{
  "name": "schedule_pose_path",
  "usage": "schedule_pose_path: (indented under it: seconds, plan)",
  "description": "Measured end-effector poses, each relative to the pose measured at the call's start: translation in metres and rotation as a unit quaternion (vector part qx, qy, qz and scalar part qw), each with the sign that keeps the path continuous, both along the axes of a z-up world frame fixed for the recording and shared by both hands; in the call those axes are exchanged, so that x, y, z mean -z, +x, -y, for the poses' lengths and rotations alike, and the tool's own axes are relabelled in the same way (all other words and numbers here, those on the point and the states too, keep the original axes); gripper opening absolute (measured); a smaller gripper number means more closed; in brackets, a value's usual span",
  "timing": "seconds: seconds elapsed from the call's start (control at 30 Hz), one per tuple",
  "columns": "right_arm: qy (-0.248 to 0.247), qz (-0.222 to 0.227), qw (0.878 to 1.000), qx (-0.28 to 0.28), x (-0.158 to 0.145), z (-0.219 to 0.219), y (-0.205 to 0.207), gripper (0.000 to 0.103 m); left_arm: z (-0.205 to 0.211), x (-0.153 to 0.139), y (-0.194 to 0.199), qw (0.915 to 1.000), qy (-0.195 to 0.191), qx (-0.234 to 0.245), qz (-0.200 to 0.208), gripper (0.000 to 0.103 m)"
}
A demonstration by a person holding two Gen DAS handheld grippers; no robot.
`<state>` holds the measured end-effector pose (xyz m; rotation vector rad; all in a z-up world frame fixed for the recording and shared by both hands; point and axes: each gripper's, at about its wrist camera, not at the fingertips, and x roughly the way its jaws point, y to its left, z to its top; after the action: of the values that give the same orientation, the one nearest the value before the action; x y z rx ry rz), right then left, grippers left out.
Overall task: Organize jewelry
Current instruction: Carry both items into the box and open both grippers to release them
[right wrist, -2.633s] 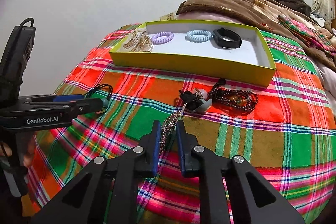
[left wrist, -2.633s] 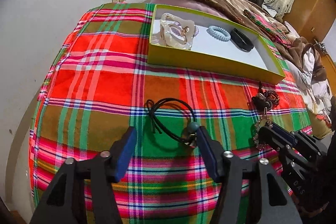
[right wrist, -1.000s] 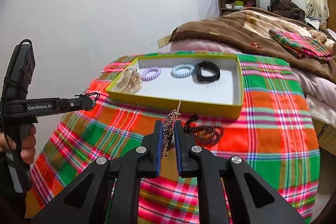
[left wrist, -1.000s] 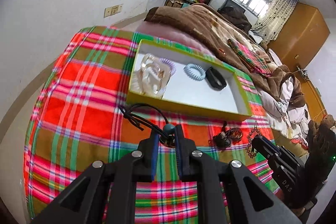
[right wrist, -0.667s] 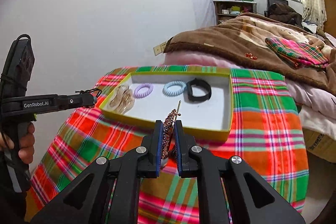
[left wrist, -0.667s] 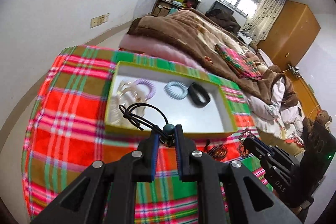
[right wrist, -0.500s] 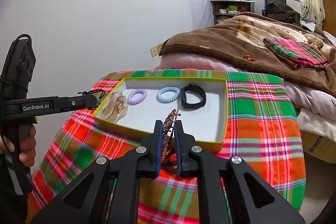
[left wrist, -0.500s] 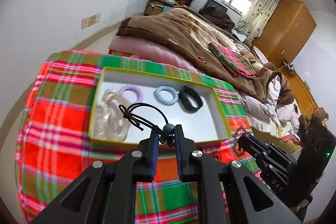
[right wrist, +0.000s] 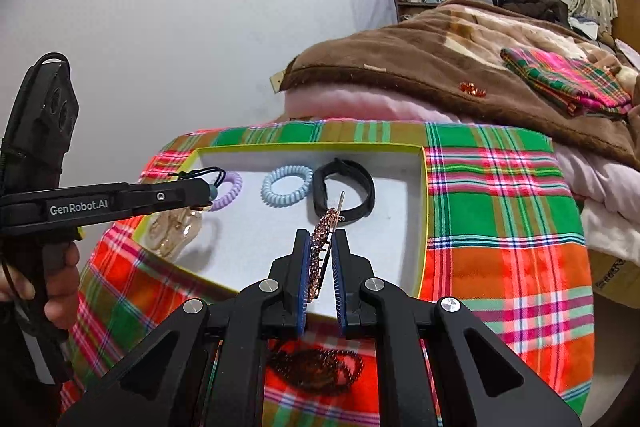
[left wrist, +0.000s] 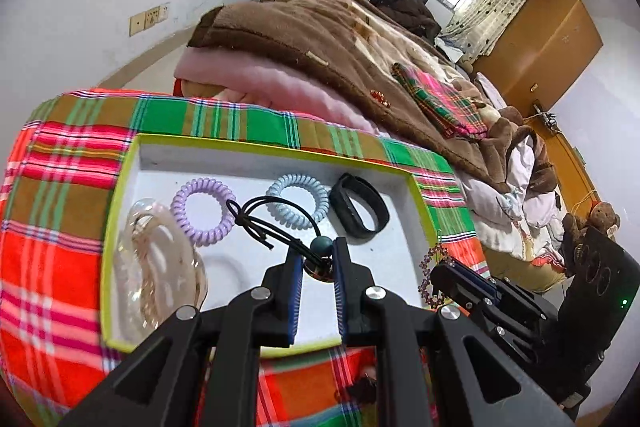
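Note:
A yellow-rimmed white tray [left wrist: 120, 187] [right wrist: 424, 211] lies on the plaid cloth. In it are a clear hair claw [left wrist: 156, 267], a purple coil tie [left wrist: 203, 206], a blue coil tie [left wrist: 297, 195] and a black band [left wrist: 362, 210]. My left gripper [left wrist: 316, 255] is shut on a black cord hair tie with a teal bead [left wrist: 276, 217], held above the tray's middle. My right gripper [right wrist: 320, 243] is shut on a beaded earring [right wrist: 326, 227], held above the tray's near side. The right gripper also shows in the left wrist view [left wrist: 444, 273].
A dark beaded bracelet [right wrist: 316, 367] lies on the cloth in front of the tray. A brown blanket [left wrist: 320, 39] is piled on the bed behind it. A white wall is on the left; a wooden wardrobe [left wrist: 540, 43] stands far right.
Both grippers have closed on their items, lifted them off the cloth and carried them forward over the tray.

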<state>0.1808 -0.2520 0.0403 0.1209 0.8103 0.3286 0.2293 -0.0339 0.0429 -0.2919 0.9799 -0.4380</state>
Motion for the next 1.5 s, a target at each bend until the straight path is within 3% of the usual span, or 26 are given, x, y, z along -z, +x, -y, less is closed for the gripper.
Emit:
schedule_pose_path:
  seconds: [0.33,0.63,1.23,1.5]
  plan:
    - [-0.001,-0.028,1.000,0.007,0.021,0.002,0.016,0.011,0.012,0.028,0.024,0.9994,0.011,0.010,-0.031,0.015]
    - [-0.007,-0.037,0.999,0.010,0.029,0.003,0.025,0.011,0.019,0.032,0.034,0.9989,0.037,0.014,-0.024,0.015]
    - [-0.008,-0.046,0.999,0.007,0.035,0.003,0.030,0.011,0.016,0.039,0.040,0.9985,0.035,0.007,-0.042,0.016]
    - [-0.014,-0.046,0.999,0.005,0.036,0.002,0.031,0.012,0.016,0.037,0.038,0.9986,0.034,0.006,-0.040,0.031]
